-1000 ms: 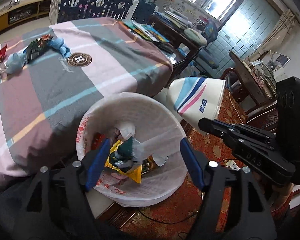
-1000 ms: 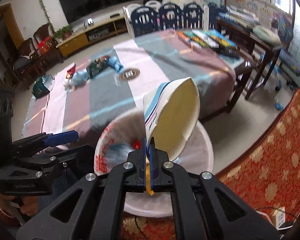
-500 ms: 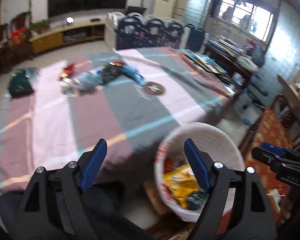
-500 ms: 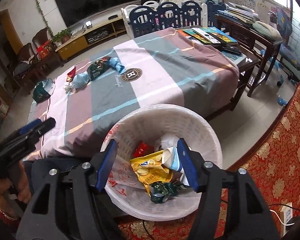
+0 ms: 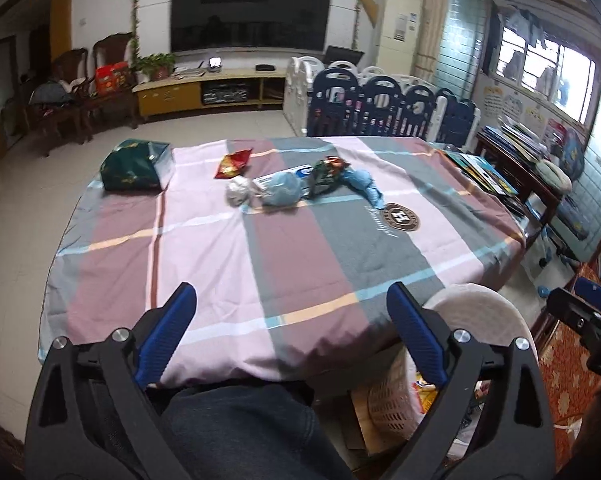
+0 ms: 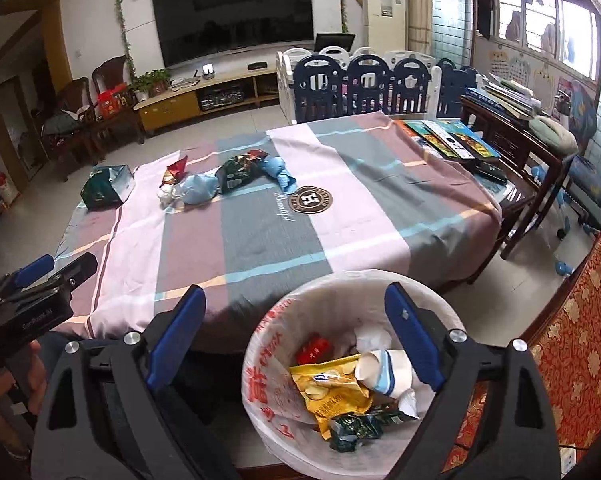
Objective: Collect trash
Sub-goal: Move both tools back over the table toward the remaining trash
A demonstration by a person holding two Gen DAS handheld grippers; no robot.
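My left gripper (image 5: 290, 300) hangs over the near edge of the striped tablecloth (image 5: 228, 264), jaws opening, nothing between them. Across the cloth lies trash: a red wrapper (image 5: 233, 163), a white paper ball (image 5: 238, 191), a blue wad (image 5: 282, 189), a dark green snack bag (image 5: 325, 174) and a second blue wad (image 5: 360, 182). My right gripper (image 6: 294, 296) is above the white bin (image 6: 340, 288), jaws opening and empty. In the bin lie a paper cup (image 6: 388, 368), a yellow chip bag (image 6: 332, 388) and a green wrapper (image 6: 352, 432).
A green bag (image 5: 134, 166) sits on the table's far left corner. Books (image 6: 448, 140) lie along its right edge. A red patterned seat (image 6: 572, 340) stands right of the bin. The person's dark trouser leg (image 5: 240, 432) is below the left gripper.
The right gripper opened and let go of the paper cup, which now lies in the bin. The left gripper swung away from the bin to face the table and opened wider.
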